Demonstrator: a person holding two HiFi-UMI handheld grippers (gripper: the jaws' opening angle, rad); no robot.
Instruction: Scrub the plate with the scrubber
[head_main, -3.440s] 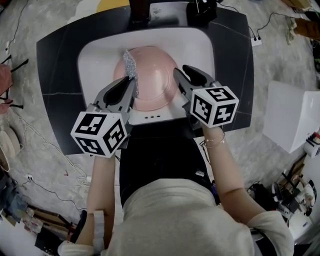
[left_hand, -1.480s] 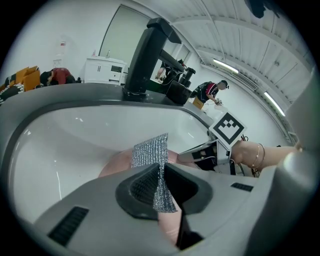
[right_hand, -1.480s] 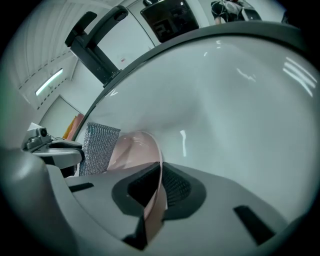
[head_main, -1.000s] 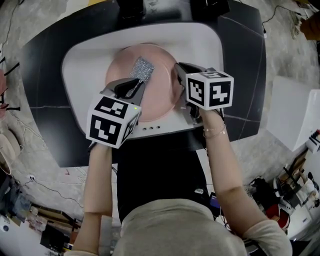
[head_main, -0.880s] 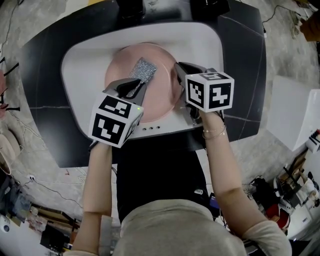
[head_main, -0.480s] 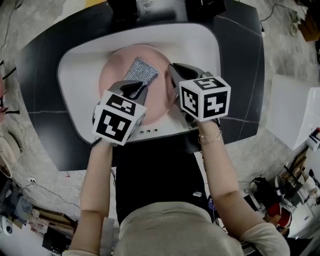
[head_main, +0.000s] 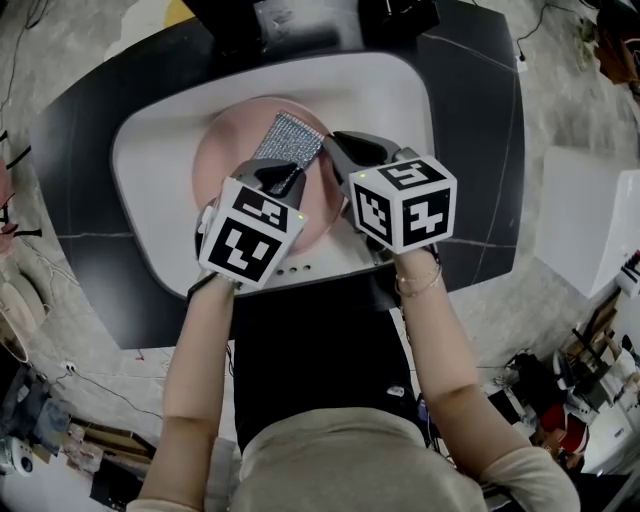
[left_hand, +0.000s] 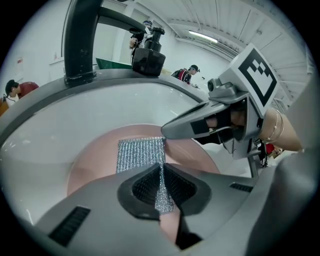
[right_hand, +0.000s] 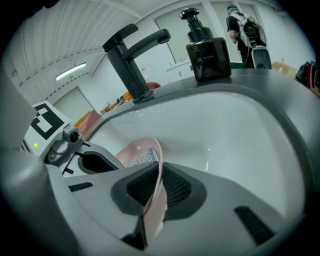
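A pink plate (head_main: 225, 160) sits tilted in the white sink (head_main: 150, 200). My right gripper (head_main: 335, 148) is shut on its right rim, and in the right gripper view the rim (right_hand: 135, 147) runs between the pads. Its jaws have just been opening a little, with the rim still between them. My left gripper (head_main: 283, 172) is shut on a silver mesh scrubber (head_main: 290, 140), which lies flat on the plate's upper right part. In the left gripper view the scrubber (left_hand: 141, 154) spreads over the plate (left_hand: 95, 160), close to the right gripper (left_hand: 167, 131).
A black faucet (right_hand: 132, 60) and a black soap dispenser (right_hand: 207, 52) stand at the sink's far rim. A dark counter (head_main: 80, 150) surrounds the basin. People stand in the room beyond the sink.
The left gripper has slid the scrubber to the right across the plate, closer to the right gripper. The right gripper has lifted slightly with the rim still in it.
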